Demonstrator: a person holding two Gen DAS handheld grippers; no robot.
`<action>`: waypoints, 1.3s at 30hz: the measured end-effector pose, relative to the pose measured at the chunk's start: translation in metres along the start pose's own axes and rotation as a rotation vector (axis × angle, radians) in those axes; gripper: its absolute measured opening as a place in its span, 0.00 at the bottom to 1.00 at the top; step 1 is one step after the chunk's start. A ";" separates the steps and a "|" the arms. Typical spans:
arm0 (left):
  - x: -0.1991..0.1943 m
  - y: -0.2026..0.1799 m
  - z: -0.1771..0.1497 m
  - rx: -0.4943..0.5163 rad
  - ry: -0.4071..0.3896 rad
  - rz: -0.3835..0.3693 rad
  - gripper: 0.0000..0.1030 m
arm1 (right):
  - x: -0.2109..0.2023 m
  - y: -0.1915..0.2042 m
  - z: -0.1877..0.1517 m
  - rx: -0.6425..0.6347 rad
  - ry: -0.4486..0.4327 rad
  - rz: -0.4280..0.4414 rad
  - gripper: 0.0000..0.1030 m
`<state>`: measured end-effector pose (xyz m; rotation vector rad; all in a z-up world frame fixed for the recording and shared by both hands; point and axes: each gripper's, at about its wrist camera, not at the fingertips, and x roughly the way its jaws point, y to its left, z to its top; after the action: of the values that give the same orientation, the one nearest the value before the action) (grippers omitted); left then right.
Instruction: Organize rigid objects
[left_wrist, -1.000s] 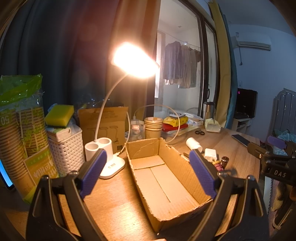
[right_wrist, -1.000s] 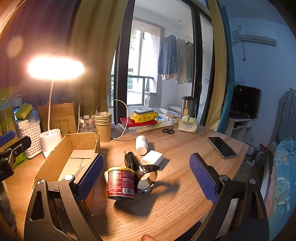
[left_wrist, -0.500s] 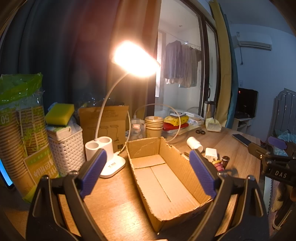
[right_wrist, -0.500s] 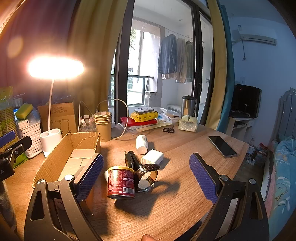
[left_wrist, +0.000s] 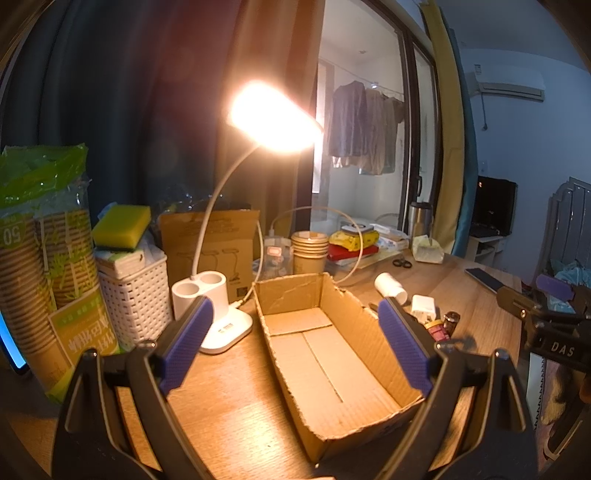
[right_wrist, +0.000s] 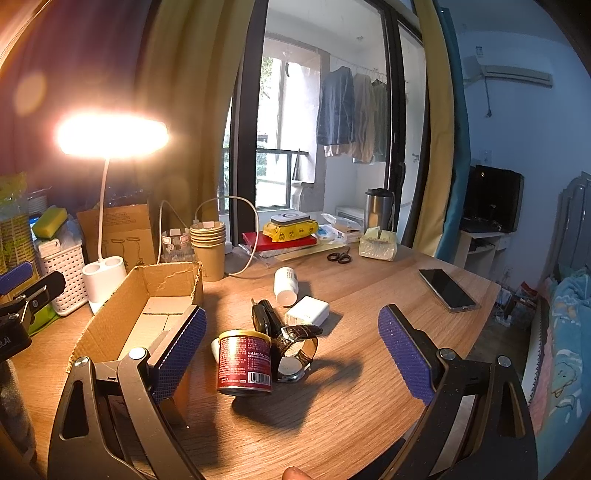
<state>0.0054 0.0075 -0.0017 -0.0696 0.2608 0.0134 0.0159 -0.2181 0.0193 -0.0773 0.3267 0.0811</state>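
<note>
An open, empty cardboard box (left_wrist: 332, 347) lies on the wooden table, and my left gripper (left_wrist: 295, 347) hangs open above its near end. In the right wrist view the box (right_wrist: 147, 310) sits at the left. My right gripper (right_wrist: 291, 354) is open, just in front of a red can (right_wrist: 244, 363). Behind the can lie a wristwatch (right_wrist: 295, 350), a black car key (right_wrist: 264, 317), a white charger (right_wrist: 307, 310) and a white bottle (right_wrist: 285, 285) on its side. Nothing is between either pair of fingers.
A lit white desk lamp (left_wrist: 218, 317) and a white basket (left_wrist: 135, 295) stand left of the box. Paper cups (right_wrist: 208, 247), books (right_wrist: 284, 240), scissors (right_wrist: 340, 256) and a phone (right_wrist: 445, 290) lie further back. The table's edge (right_wrist: 480, 332) runs at the right.
</note>
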 end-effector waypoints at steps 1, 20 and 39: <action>0.000 0.000 0.000 0.000 0.000 -0.001 0.89 | 0.000 0.000 0.000 -0.001 0.000 0.000 0.93; 0.004 0.003 0.000 -0.006 0.002 0.006 0.89 | 0.000 0.000 0.000 0.001 0.001 0.000 0.93; 0.020 0.001 -0.005 -0.018 0.086 0.006 0.89 | 0.010 -0.002 -0.006 -0.002 0.034 -0.002 0.93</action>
<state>0.0235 0.0087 -0.0116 -0.0870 0.3468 0.0190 0.0232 -0.2198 0.0104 -0.0807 0.3603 0.0782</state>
